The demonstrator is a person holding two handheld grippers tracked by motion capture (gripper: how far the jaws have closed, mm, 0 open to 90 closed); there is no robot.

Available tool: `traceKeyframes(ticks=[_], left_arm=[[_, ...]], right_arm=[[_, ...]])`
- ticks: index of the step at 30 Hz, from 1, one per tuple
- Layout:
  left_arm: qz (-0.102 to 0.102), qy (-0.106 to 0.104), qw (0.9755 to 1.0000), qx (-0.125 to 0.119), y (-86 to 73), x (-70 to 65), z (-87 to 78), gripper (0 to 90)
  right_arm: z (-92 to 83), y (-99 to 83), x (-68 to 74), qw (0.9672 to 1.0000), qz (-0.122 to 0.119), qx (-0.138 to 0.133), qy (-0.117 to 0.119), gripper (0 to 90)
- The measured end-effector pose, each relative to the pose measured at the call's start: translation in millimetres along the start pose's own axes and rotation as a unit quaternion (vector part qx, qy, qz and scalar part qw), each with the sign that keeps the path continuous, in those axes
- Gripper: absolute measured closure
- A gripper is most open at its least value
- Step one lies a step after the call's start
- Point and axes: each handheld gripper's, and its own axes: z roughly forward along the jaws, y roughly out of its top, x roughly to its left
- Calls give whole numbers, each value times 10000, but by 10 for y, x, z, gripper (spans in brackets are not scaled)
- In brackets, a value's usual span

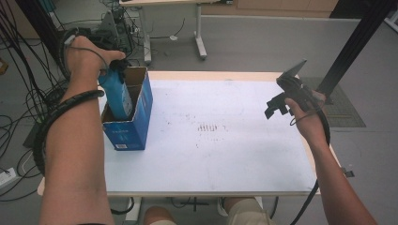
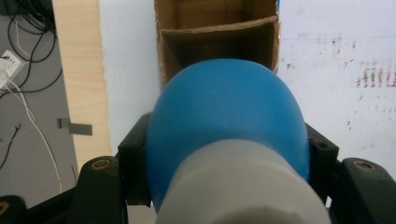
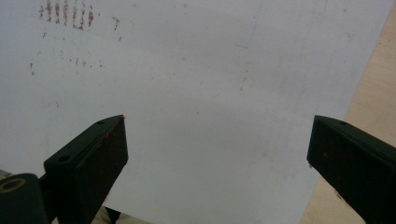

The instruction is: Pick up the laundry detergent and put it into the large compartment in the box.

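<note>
1. The left tool was clamped on a blue bottle, its two black jaws pressing the bottle's sides just below a white cap, as the left gripper view showed.
2. The blue bottle stood roughly upright, slightly tilted, with its lower part already inside an open blue cardboard box and its upper part rising above the box's rim.
3. The box sat on the left side of the counter, near its left edge, with its top flaps open and brown cardboard showing inside.
4. In the left gripper view, a cardboard divider crossed the inside of the box beyond the bottle, splitting it into compartments; the bottle was over the nearer one.
5. The person's left hand gripped the left tool from above, at the far left of the scene, with a black cable running along the forearm.
6. The right tool hung above the right side of the counter, well apart from the box and bottle, with its jaws spread wide and nothing between them.
7. The right gripper view looked down on bare white counter surface with faint reddish marks towards the middle of the counter.
8. The right hand held its tool near the counter's right edge.
</note>
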Motion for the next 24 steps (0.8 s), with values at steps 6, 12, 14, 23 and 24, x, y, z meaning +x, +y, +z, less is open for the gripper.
traceKeyframes(ticks=[6,12,14,23,24], left_arm=[[44,2,10000,72,6,-22,217,374],[84,16,9999,148,15,-53,432,374],[106,15,9998,166,19,-58,485,373],[195,84,9995,251,32,-95,720,374],[197,88,9994,268,34,-93,743,374]], right_arm=[[1,-6,-1,10000,10,11,-22,52],[18,6,17,10000,-15,26,-30,52],[23,8,21,10000,-12,23,-26,52],[61,8,16,10000,-3,51,-38,52],[62,8,16,10000,6,53,-41,52]])
